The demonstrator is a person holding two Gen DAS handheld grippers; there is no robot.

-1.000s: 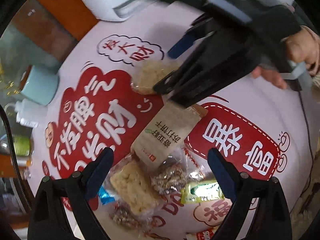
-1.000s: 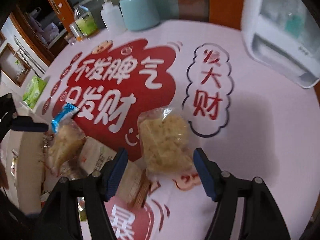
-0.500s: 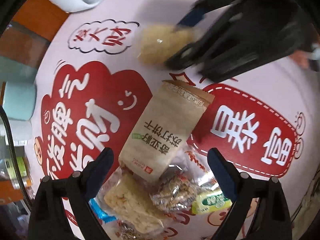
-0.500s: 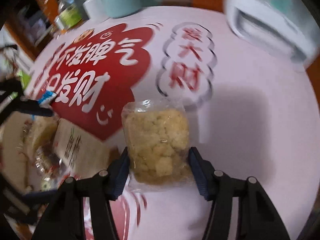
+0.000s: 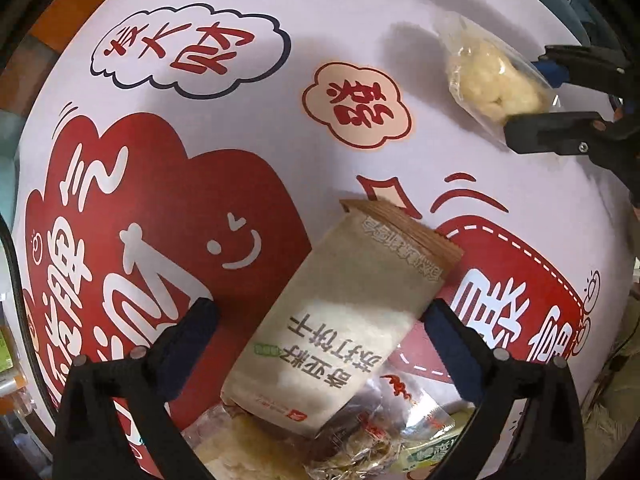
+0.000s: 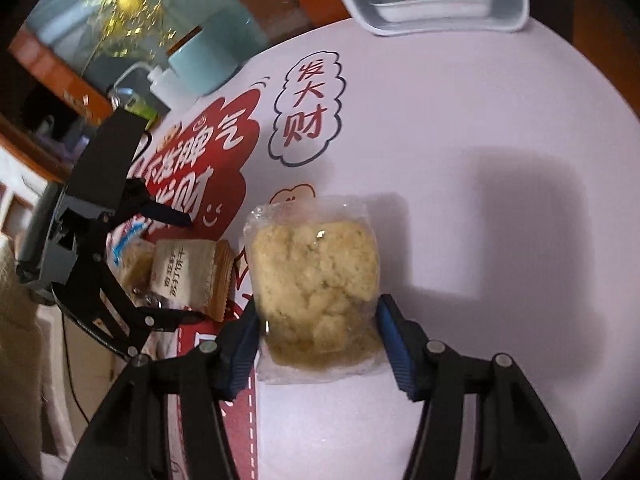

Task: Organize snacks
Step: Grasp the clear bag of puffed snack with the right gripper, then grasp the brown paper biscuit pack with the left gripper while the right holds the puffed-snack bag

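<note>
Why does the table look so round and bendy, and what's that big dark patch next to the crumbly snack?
Both wrist views use fisheye lenses, so the table bulges and the corners go black. In the right wrist view, the dark patch is a shadow on the tablecloth beside the crumbly snack, held by the right gripper. In the left wrist view, the cracker pack shows whitish glare.

Printed on the tablecloth: "发大财" in red inside a cloud outline, "不发脾气" and "发财" in white on a red cloud, a single "發" in a small cream cloud, "暴富" in white on a red patch. On the beige cracker pack: black characters, partly legible as "苏打饼干".
</note>
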